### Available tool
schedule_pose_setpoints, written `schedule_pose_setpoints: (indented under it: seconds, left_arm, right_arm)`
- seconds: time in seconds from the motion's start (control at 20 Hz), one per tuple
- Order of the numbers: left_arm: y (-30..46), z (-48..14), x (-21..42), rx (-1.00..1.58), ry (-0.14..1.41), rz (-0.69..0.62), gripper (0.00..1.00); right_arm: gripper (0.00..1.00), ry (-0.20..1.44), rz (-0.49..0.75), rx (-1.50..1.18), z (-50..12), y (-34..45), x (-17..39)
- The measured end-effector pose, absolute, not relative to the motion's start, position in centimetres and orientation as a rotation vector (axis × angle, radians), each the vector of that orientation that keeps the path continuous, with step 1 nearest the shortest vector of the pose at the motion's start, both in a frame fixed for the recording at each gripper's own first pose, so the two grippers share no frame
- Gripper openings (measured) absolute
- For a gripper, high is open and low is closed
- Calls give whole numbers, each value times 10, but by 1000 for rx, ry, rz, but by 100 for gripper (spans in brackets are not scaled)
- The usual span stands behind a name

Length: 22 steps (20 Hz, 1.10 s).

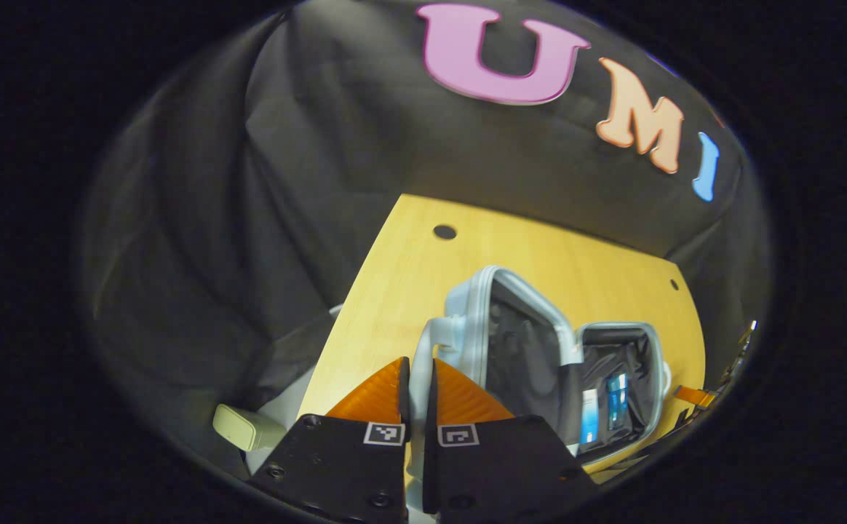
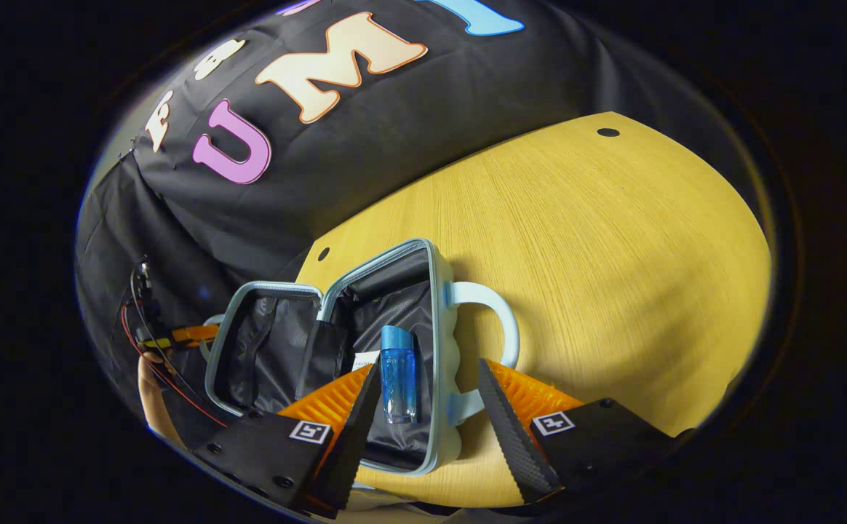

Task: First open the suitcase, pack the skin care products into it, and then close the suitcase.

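On table (image 2: 613,240): open suitcase (image 2: 434,320) with bottle (image 2: 399,375) inside.
Left gripper view: left gripper (image 1: 418,378) clamped on pale handle (image 1: 419,364) beside raised lid (image 1: 518,327); products (image 1: 605,411) lying in far half. Right gripper view: right gripper (image 2: 427,397) spread wide, fingers straddling near wall, touching nothing; blue bottle flat on dark lining; looped handle (image 2: 500,320) on outer side; a hand (image 2: 148,397) at left edge.
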<state>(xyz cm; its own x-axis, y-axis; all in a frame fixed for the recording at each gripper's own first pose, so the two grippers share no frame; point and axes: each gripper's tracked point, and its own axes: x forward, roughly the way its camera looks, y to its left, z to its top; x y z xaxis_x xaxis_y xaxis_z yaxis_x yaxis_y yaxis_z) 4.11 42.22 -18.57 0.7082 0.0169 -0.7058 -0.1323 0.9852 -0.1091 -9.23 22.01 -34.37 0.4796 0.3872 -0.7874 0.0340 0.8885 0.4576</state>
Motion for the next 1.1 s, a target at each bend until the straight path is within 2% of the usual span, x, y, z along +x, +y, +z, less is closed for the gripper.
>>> schedule_pose_setpoints:
  seconds: [0.25,0.6,0.85,1.1]
  left_arm:
    - [339,-113,43,-243,651,-33,2]
    - [218,-73,40,-261,602,-213,2]
    - [105,-81,40,-339,631,-402,2]
    - [30,-125,38,-348,725,-454,2]
  right_arm:
    - [85,1069,278,435,-336,198,-102]
    - [85,1057,288,454,-326,156,-106]
    - [85,1051,261,487,-327,127,-100]
    - [85,1031,218,503,-327,90,-97]
